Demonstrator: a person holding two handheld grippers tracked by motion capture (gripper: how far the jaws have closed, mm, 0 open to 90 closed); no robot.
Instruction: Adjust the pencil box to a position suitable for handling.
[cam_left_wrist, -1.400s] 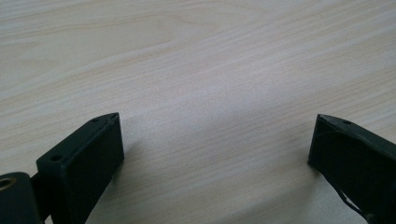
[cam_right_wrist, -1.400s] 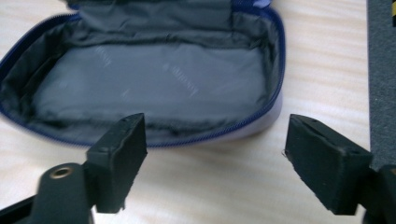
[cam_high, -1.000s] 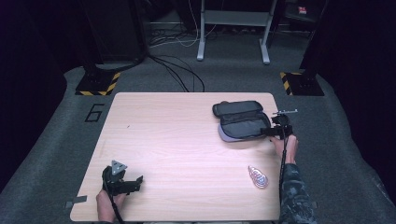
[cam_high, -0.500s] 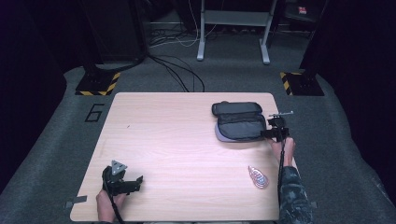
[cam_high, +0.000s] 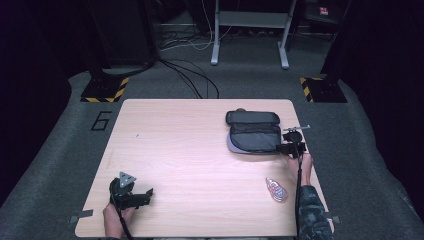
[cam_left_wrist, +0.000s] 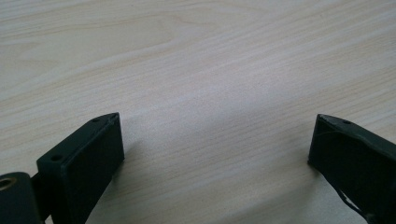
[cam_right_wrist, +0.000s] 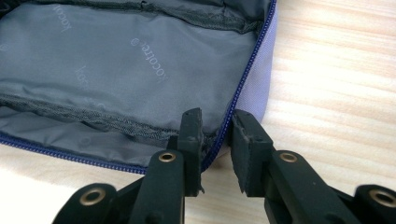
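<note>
Open pouch (cam_high: 252, 136) lies at the table's (cam_high: 200, 150) far right. Our right gripper (cam_right_wrist: 215, 122) has just been closing and now pinches the pouch's zipper edge (cam_right_wrist: 243, 79). Left gripper (cam_left_wrist: 212, 140) rests released, nothing between. Risk: only 1 thin corner bitten; a pull could slip it free.

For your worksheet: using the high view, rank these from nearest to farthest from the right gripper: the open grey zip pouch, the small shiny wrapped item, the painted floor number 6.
1. Open grey zip pouch, at the right gripper, whose jaws have just closed on its corner.
2. Small shiny wrapped item, on the table nearer the person.
3. Painted floor number 6, beyond the table's left edge.
</note>
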